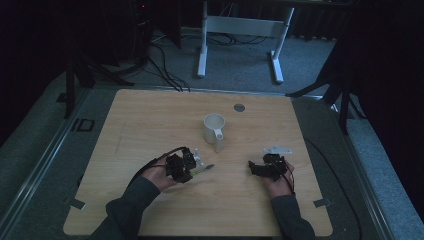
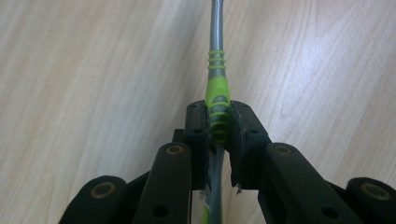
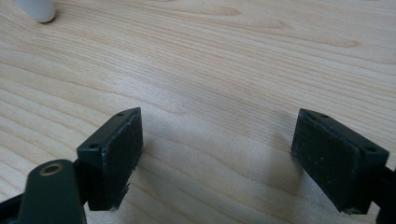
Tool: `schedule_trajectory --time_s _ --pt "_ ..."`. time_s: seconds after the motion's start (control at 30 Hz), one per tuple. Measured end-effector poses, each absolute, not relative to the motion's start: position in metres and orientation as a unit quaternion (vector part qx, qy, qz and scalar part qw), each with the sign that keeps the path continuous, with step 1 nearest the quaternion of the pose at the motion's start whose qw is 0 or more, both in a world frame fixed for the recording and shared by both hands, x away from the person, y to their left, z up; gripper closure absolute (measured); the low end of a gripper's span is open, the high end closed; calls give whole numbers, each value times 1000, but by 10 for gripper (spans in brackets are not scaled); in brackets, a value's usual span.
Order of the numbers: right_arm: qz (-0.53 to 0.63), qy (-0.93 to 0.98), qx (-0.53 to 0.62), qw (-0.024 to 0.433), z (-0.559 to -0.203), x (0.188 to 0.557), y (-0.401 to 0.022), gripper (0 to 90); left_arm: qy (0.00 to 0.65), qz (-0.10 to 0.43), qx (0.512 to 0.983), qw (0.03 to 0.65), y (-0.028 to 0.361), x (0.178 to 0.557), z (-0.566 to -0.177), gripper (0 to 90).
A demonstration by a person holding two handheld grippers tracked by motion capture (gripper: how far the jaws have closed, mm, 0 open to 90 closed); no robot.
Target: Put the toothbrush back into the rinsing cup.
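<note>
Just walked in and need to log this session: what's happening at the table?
A person at a wooden table holds a gripper in each hand. The left gripper is shut on the green-and-grey handle of a slim utensil, whose metal shaft points toward a white mug standing upright mid-table. The right gripper is open over bare wood, with nothing between its jaws.

green-handled tool [image 2: 217, 100] w/ grey metal shaft, clamped at its ribbed grip, running up thru center-top of the frame, approx vertical

Green-and-grey tool handle [image 2: 217, 100], white mug [image 1: 213, 127]
</note>
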State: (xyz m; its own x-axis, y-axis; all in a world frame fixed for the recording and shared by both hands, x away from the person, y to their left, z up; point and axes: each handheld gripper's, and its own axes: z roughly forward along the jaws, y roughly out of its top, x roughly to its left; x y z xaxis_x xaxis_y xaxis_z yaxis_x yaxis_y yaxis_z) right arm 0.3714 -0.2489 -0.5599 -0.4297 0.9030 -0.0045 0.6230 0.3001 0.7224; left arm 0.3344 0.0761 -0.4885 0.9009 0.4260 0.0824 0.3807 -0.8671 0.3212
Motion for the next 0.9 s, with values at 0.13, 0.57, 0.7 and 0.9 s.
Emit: schedule_trajectory --time_s 0.13,0.57,0.7,0.9 --pt "331 778 490 211 -560 371 -249 163 219 80 957 171 80 336 -483 789" --pt "331 778 490 211 -560 371 -249 163 237 92 946 202 86 337 -474 789" --pt "331 778 490 212 -560 371 -249 163 243 98 941 215 89 337 -471 788" --pt "331 778 490 211 -560 371 -249 163 256 101 933 233 95 339 -465 788"
